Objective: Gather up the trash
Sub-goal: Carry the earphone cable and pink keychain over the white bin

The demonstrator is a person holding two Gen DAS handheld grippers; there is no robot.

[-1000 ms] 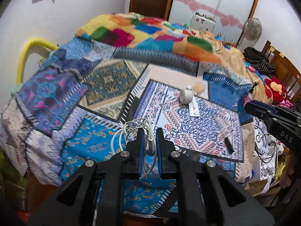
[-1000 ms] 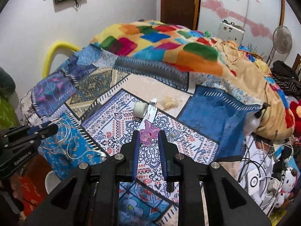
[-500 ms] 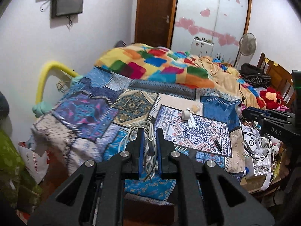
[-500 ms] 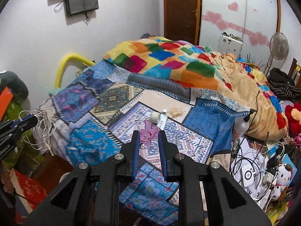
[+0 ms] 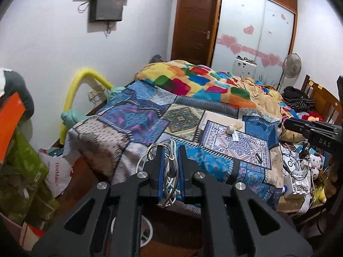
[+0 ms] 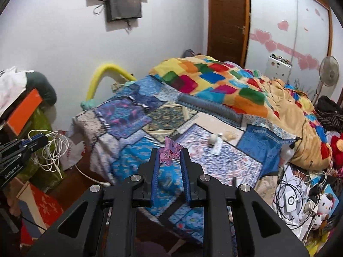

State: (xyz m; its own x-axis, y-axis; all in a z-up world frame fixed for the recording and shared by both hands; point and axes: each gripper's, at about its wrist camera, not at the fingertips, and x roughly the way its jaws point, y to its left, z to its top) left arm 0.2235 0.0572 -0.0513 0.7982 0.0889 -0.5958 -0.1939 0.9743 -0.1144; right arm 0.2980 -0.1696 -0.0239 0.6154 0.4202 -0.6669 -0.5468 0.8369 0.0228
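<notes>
Change since the earlier frames: both hand-held grippers have drawn back and risen from the bed (image 5: 137,126); the bed's near edge and the floor below it now show, and the mattress top looks smaller and farther off.

Item 1. Left hand-held gripper (image 5: 170,160): jaws pressed together, pinching a tangle of white cable (image 5: 169,171). The cable loops above and hangs below the blue pads, clear of the bed, off its near-left corner. In the right wrist view the same gripper (image 6: 39,139) shows at the left, with the cable (image 6: 52,152) dangling beside it.

Item 2. Right hand-held gripper (image 6: 170,156): jaws nearly together, pinching a small purple wrapper (image 6: 169,153) at the fingertips, held in the air off the bed's near edge.

Item 3. Left on the bed, toward its middle: a white roll (image 5: 230,129), a flat white packet (image 5: 235,136) touching it, a crumpled tan scrap (image 5: 238,125) just beyond, and a dark pen (image 5: 258,157) nearer the near-right edge.
</notes>
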